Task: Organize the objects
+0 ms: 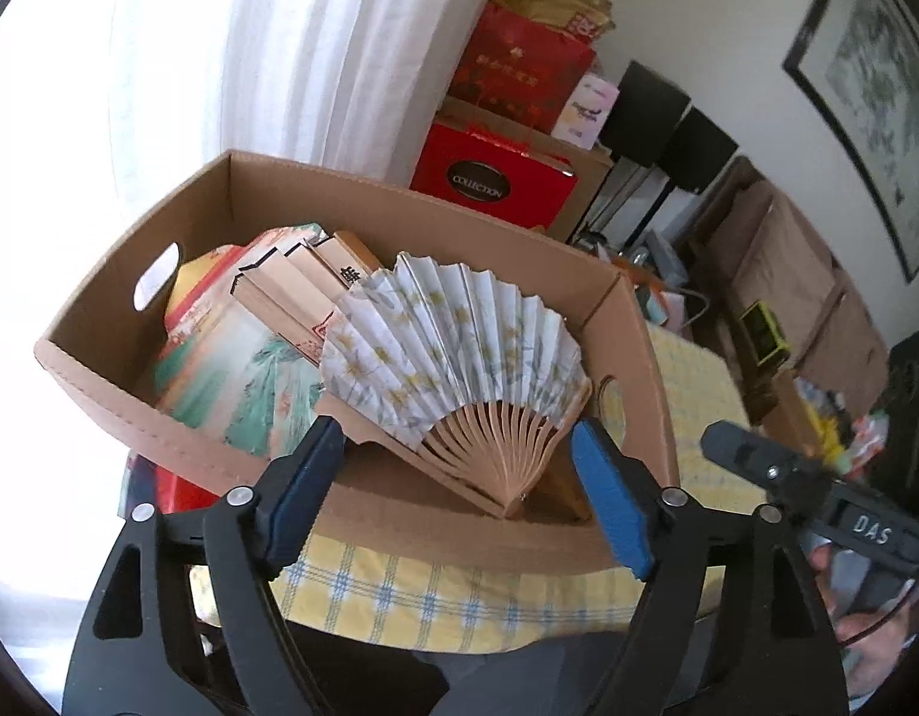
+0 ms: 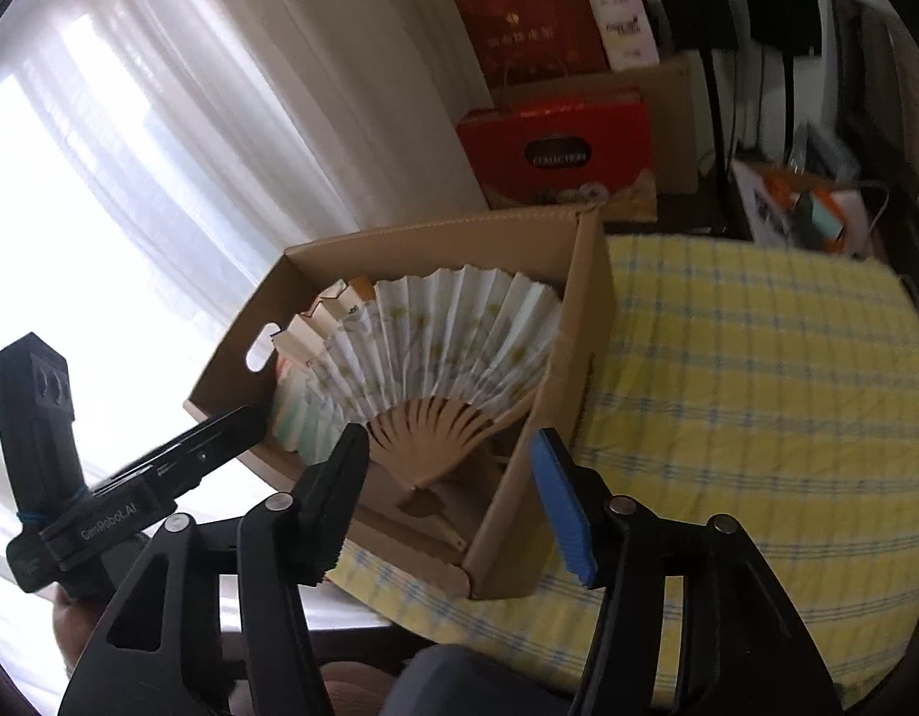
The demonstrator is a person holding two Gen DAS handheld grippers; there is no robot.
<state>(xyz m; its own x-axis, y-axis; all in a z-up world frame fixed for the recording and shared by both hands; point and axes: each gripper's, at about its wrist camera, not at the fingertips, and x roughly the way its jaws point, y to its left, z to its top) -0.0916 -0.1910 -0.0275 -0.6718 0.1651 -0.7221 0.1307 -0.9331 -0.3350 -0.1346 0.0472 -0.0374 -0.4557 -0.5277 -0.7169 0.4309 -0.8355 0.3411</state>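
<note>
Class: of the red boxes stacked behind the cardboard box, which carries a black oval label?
The lower red box, reading COLLECTION; the upper red box shows only gold print.

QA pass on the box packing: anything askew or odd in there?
One thing: the paper fan sits spread open in the cardboard box, propped at a slant over the books, its leaf rising above the near rim. No tears show. Both tongs, left and right, are open and clear of it.

An opened paper fan [image 2: 441,346] is lying in the cardboard box [image 2: 591,322], which is sitting on the yellow checked cloth [image 2: 758,394]. The right gripper [image 2: 453,477] is hovering near the box's corner, jaws apart, gripping nothing.
</note>
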